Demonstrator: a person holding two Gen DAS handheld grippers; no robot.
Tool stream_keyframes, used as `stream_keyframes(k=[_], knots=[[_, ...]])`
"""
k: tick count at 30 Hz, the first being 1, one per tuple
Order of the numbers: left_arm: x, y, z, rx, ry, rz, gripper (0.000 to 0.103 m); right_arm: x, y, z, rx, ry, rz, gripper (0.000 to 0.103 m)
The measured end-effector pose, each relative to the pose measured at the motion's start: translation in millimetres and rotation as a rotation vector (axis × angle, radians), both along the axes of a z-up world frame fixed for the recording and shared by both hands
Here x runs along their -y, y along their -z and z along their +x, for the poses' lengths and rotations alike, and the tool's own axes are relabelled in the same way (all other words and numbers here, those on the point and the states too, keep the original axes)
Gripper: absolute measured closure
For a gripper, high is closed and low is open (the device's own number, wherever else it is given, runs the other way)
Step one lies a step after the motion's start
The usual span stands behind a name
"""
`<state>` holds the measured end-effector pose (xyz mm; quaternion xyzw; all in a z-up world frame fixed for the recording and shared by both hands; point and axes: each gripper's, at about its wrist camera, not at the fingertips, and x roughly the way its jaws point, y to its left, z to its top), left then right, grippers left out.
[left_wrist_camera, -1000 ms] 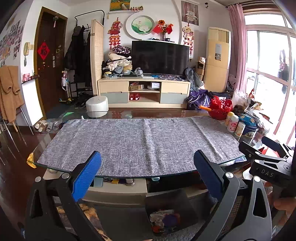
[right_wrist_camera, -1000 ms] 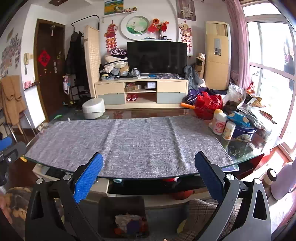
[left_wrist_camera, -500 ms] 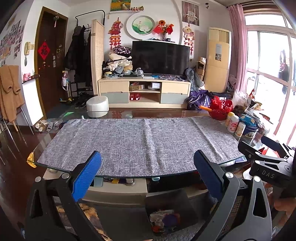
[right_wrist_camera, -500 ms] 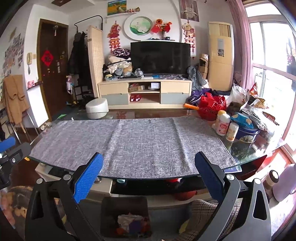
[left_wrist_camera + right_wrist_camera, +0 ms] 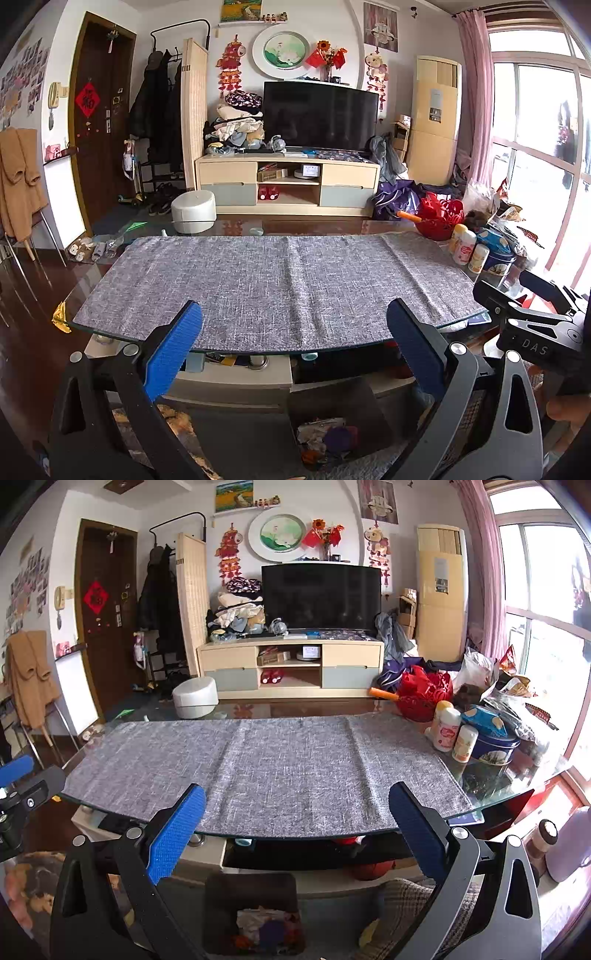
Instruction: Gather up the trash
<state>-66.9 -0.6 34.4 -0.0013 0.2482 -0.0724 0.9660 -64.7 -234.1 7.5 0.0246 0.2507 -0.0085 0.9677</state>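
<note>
A dark trash bin (image 5: 334, 417) with crumpled trash inside stands on the floor below the table's front edge; it also shows in the right wrist view (image 5: 255, 912). My left gripper (image 5: 295, 332) is open and empty, held in front of the table above the bin. My right gripper (image 5: 297, 812) is open and empty, also in front of the table. A grey cloth (image 5: 280, 284) covers the glass table (image 5: 70, 317); the cloth also shows in the right wrist view (image 5: 266, 768). The right gripper's body shows at the right of the left wrist view (image 5: 532, 325).
Bottles (image 5: 447, 729), a blue tin (image 5: 493, 747), a red basket (image 5: 424, 694) and bags crowd the table's right end. A white round box (image 5: 195, 696) sits at the far left. A TV stand (image 5: 290, 668) is behind. A cushion (image 5: 413, 915) lies beside the bin.
The right wrist view has risen slightly and shifted right. The left gripper has barely moved. Both grippers stay open.
</note>
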Motion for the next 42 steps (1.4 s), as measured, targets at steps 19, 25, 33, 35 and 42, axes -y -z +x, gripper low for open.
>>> stream_keyframes(k=[19, 25, 33, 35, 42], knots=[[-1.0, 4.5, 2.3, -0.004, -0.008, 0.001, 0.008, -0.4, 2.4, 1.6, -0.002, 0.001, -0.002, 0.003], [-1.7, 5.5, 5.0, -0.008, -0.006, 0.009, 0.008, 0.6, 2.6, 3.2, -0.005, 0.006, -0.003, 0.003], [-4.3, 6.3, 6.3, -0.008, -0.015, 0.008, 0.008, 1.9, 1.9, 2.8, 0.002, 0.008, -0.001, 0.003], [-4.5, 6.1, 6.1, -0.006, -0.013, 0.009, 0.008, 3.1, 1.7, 2.4, 0.004, 0.012, 0.001, 0.003], [-5.0, 5.9, 6.1, -0.004, -0.012, 0.012, 0.008, 5.1, -0.3, 2.0, 0.009, 0.017, -0.002, 0.003]])
